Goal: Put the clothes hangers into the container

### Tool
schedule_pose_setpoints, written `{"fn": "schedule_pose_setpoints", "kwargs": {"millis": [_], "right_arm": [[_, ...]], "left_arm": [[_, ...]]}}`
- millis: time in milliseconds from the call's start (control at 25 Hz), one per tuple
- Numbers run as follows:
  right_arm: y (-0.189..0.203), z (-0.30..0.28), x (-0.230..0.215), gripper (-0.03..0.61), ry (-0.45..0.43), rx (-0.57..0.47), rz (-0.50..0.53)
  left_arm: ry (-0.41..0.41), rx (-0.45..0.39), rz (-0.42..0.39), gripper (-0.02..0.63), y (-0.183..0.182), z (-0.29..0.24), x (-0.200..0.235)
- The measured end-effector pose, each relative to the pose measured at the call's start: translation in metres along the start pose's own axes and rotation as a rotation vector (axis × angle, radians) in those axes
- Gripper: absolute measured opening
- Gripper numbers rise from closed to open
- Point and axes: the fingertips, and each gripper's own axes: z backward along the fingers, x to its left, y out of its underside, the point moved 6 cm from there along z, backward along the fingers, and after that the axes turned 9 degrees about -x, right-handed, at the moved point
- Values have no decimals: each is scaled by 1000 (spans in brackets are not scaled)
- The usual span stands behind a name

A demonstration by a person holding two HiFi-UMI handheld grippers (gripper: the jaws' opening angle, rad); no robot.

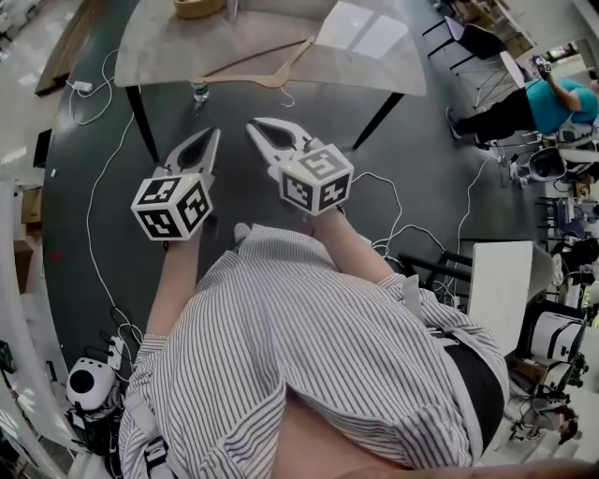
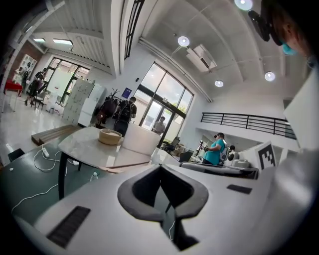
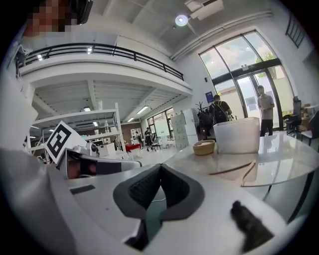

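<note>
A wooden clothes hanger (image 1: pixel 262 67) lies on the pale round table (image 1: pixel 168 47), near its front edge. It also shows as a thin wooden hanger (image 3: pixel 239 169) in the right gripper view and as a hanger (image 2: pixel 124 168) in the left gripper view. Behind it stands a white container (image 3: pixel 242 134) (image 2: pixel 141 139) beside a wooden bowl (image 3: pixel 203 147) (image 1: pixel 198 7). My left gripper (image 1: pixel 214 133) (image 2: pixel 160 168) and right gripper (image 1: pixel 253 125) (image 3: pixel 160 167) hover side by side short of the table, above the dark floor. Both are shut with nothing in them.
A small bottle (image 1: pixel 199 91) stands on the floor under the table, between its black legs (image 1: pixel 142 122). White cables (image 1: pixel 94 215) trail over the floor. A person in a teal shirt (image 1: pixel 552 103) stands far right, near a white side table (image 1: pixel 501 281).
</note>
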Motion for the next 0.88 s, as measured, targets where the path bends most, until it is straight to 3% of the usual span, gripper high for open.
{"fn": "schedule_pose_setpoints", "kwargs": {"millis": [440,880], "right_arm": [[-2,-31,-56,14,-19,15,-35],[14,-65,-63,15,-50,68,-60]], "left_arm": [[-78,9,21,11,-6,-50,29],[-125,46,55,11,3,-58,54]]}}
